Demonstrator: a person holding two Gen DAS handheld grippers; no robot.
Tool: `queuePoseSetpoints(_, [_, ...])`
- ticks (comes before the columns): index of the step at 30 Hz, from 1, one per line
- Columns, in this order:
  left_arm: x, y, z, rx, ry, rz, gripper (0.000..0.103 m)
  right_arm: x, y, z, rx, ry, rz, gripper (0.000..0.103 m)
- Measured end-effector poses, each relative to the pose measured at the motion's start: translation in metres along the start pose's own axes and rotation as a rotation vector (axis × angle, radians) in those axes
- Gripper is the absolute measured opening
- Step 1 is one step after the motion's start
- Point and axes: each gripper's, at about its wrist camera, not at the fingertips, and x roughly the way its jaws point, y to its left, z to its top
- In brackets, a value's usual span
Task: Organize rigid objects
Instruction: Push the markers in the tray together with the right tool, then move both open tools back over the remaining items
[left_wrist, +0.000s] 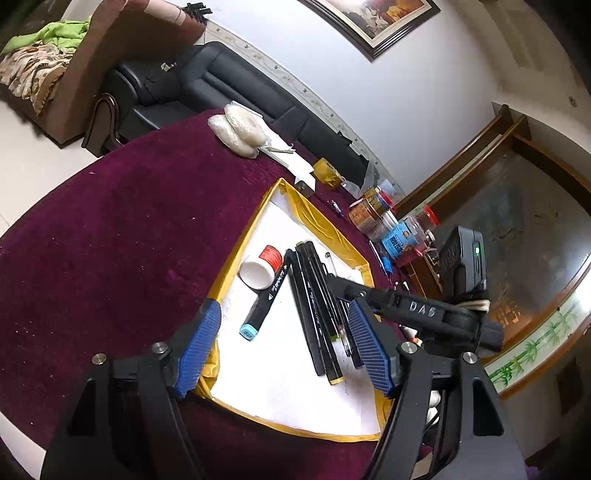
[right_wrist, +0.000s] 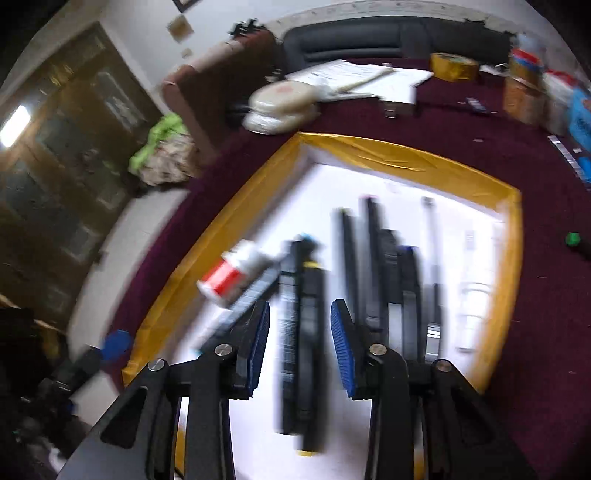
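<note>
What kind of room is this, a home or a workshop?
Most likely a living room in a home. A black sofa stands behind the table with the maroon cloth, a framed picture hangs on the wall, and food jars stand on the table.

You see a black sofa (left_wrist: 207, 85) at twelve o'clock behind the maroon-covered surface (left_wrist: 110, 229), a framed picture (left_wrist: 373, 22) on the wall above it, a green cloth (left_wrist: 62, 33) at ten o'clock, and a tape roll (right_wrist: 454, 66), papers (right_wrist: 369, 79) and jars (left_wrist: 373, 214) along the far edge.
</note>
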Motion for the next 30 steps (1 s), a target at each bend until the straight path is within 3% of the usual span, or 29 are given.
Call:
queuePoseSetpoints(4, [0.001, -0.003, -0.001, 0.007, 0.009, -0.001, 0.071, 0.026, 0.005, 0.002, 0.051, 0.082, 0.152, 0.031])
queuePoseSetpoints(10, [0.0, 0.001, -0.002, -0.004, 0.008, 0.005, 0.071, 0.041, -0.026, 0.0, 0.187, 0.077, 0.125, 0.031])
queuePoseSetpoints(13, [0.001, 0.002, -0.001, -0.006, 0.011, 0.0, 0.071, 0.023, -0.024, 0.001, 0.16, 0.017, 0.166, 0.031])
queuePoseSetpoints(15, [0.001, 0.003, 0.0, -0.005, 0.012, -0.003, 0.071, 0.012, -0.021, 0.003, 0.138, -0.032, 0.134, 0.033])
queuePoseSetpoints(17, [0.001, 0.004, 0.0, -0.007, 0.014, -0.005, 0.071, 0.007, -0.019, 0.004, 0.119, -0.065, 0.04, 0.04])
queuePoseSetpoints(19, [0.001, 0.005, 0.0, -0.01, 0.013, -0.005, 0.071, 0.013, -0.019, 0.004, 0.1, -0.049, 0.006, 0.041])
queuePoseSetpoints(22, [0.002, 0.004, 0.0, -0.013, 0.016, -0.004, 0.071, 0.029, -0.018, -0.002, 0.1, 0.052, 0.054, 0.042])
queuePoseSetpoints(25, [0.001, 0.0, -0.001, -0.003, 0.019, -0.001, 0.071, 0.021, -0.015, 0.002, 0.086, 0.048, 0.097, 0.042])
queuePoseSetpoints(28, [-0.002, -0.009, -0.001, 0.023, 0.014, 0.01, 0.071, -0.021, -0.021, 0.004, 0.065, -0.078, 0.06, 0.042])
queuePoseSetpoints(30, [-0.004, -0.015, -0.001, 0.041, 0.006, 0.022, 0.071, -0.061, -0.028, -0.002, -0.012, -0.202, -0.039, 0.042])
